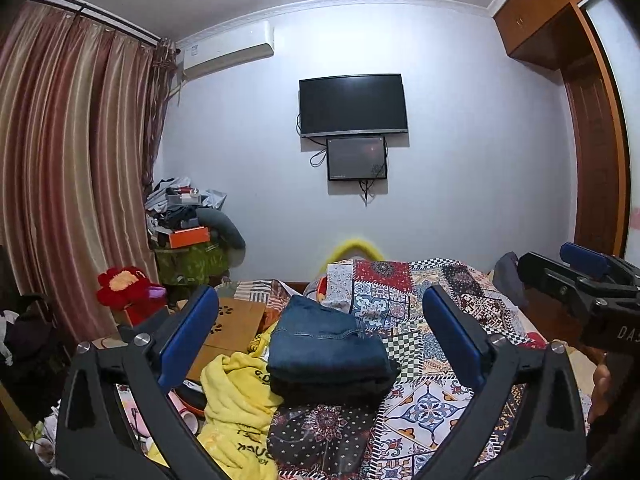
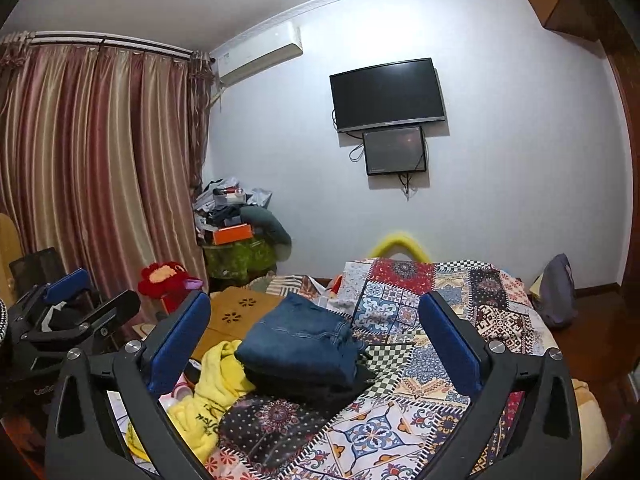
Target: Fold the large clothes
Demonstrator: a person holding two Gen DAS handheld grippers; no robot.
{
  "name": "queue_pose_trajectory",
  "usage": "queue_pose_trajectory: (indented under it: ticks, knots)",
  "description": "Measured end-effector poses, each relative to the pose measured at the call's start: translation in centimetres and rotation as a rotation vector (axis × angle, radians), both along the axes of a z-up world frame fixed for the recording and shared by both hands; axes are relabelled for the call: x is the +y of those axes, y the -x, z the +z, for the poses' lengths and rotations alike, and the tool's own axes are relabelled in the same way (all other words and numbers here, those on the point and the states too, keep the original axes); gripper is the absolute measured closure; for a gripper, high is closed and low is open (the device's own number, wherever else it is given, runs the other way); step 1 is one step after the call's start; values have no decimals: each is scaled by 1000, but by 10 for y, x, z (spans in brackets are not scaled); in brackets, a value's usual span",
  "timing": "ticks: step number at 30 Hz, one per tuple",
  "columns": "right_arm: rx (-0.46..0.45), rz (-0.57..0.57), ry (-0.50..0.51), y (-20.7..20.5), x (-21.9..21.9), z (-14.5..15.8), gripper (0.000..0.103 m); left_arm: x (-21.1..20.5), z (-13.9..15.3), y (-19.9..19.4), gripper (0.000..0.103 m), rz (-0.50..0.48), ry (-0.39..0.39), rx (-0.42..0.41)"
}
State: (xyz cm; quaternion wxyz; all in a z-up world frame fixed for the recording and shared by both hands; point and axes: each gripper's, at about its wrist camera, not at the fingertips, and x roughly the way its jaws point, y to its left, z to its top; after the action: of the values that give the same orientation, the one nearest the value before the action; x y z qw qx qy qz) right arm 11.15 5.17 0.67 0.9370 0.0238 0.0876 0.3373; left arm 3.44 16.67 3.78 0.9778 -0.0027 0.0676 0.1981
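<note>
Folded blue jeans (image 1: 326,344) lie in a neat stack on the patchwork bedspread (image 1: 424,404), on top of a darker folded garment. They also show in the right wrist view (image 2: 304,340). A crumpled yellow garment (image 1: 236,404) lies to their left, also in the right wrist view (image 2: 208,400). My left gripper (image 1: 318,320) is open and empty, held above the bed with the jeans between its blue pads. My right gripper (image 2: 316,320) is open and empty, likewise held back from the jeans. Each gripper shows at the edge of the other's view (image 1: 576,276) (image 2: 76,300).
A wooden lap table (image 1: 230,324) sits on the bed's left side. A red plush toy (image 1: 128,284) and a cluttered stand (image 1: 188,248) are by the curtains (image 1: 68,160). A TV (image 1: 354,106) hangs on the far wall. A wardrobe (image 1: 596,140) stands right.
</note>
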Motion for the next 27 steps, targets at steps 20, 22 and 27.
queue_pose_trajectory:
  ticks: [20, 22, 27]
  knots:
    - [16, -3, 28, 7, 0, -5, 0, 13, -8, -4, 1, 13, 47, 14]
    - [17, -4, 32, 7, 0, -5, 0, 14, -8, -4, 1, 13, 47, 15]
    - [18, -2, 34, 8, 0, -5, 0, 15, -8, -5, 1, 12, 50, 14]
